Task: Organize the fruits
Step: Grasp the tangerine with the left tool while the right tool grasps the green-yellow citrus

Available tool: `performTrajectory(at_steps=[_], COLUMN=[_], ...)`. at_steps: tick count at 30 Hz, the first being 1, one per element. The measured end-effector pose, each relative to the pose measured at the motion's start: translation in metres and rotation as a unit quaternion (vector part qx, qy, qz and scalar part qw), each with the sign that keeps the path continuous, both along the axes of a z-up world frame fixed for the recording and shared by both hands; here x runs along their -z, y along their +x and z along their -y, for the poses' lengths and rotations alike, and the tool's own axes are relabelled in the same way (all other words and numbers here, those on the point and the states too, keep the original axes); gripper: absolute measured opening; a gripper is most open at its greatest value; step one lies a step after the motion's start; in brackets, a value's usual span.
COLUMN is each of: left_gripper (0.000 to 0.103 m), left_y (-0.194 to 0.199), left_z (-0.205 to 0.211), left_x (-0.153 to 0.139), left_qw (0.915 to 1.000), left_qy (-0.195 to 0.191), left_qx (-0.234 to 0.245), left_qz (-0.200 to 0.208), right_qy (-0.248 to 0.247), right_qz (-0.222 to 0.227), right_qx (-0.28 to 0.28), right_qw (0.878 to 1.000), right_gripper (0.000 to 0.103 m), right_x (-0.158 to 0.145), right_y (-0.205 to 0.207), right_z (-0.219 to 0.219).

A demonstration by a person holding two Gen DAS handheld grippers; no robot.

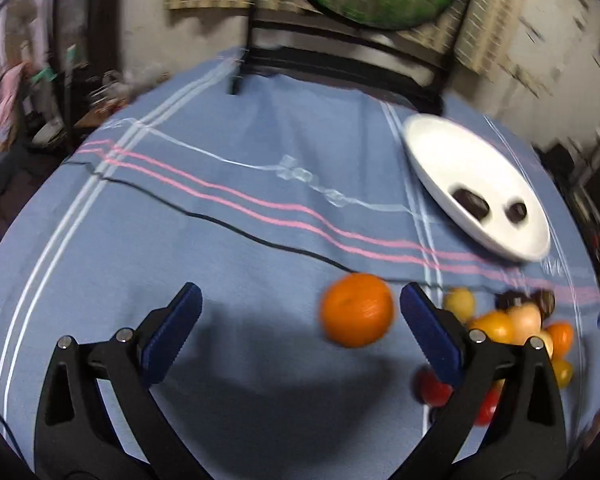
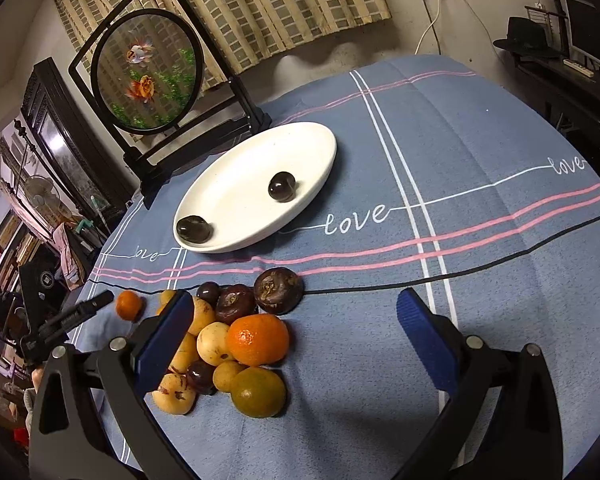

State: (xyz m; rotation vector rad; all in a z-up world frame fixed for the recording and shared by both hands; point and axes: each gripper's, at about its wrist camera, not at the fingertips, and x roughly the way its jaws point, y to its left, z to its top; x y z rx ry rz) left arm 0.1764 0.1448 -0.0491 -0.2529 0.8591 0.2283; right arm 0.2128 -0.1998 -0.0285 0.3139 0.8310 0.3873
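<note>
**Open jaws close in on a lone orange as sorting gets under way**

The left gripper (image 1: 300, 312) stands with its blue pads wide apart and clamped on nothing; a single orange (image 1: 356, 310) lies on the blue tablecloth (image 1: 220, 240) between them, just inside the pad at 3 o'clock and clear of both. The right gripper (image 2: 296, 316) is also spread and empty, hovering over the fruit pile (image 2: 228, 344) at its 8 o'clock. Beyond, at 12 o'clock in the right wrist view, the white oval plate (image 2: 260, 160) holds two dark fruits, one at each end.

The orange sits off-centre between the pads, so a closing squeeze would likely nudge it sideways and send it rolling toward the pile or off the cloth. The left view is smeared by motion, a further hint of a hurried approach.

Only the right wrist view shows the pile sharply: oranges, yellow fruit, dark chestnut-like pieces. Only the left shows red fruit (image 1: 432, 388) behind the pad.
</note>
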Motion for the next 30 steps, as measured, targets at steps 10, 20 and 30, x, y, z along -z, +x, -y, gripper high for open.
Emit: performTrajectory(at_steps=[10,20,30], left_gripper=[0.099,0.047,0.045], left_y=[0.004,0.011,0.016], left_z=[0.045,0.049,0.049], left_x=[0.015,0.021,0.025], left_qw=[0.9953,0.993,0.9929], left_qy=[0.081,0.087,0.089], left_qx=[0.051,0.079,0.079], left_qz=[-0.012,-0.016,-0.01], right_qy=[0.014,0.01,-0.009], right_qz=[-0.004,0.0,0.007], right_qx=[-0.01,-0.017,-0.057], right_qw=[1.0,1.0,0.998], right_gripper=[0.102,0.102,0.102], right_x=[0.0,0.0,0.004], right_y=[-0.001,-0.003,-0.017], right_z=[0.0,-0.004,-0.022])
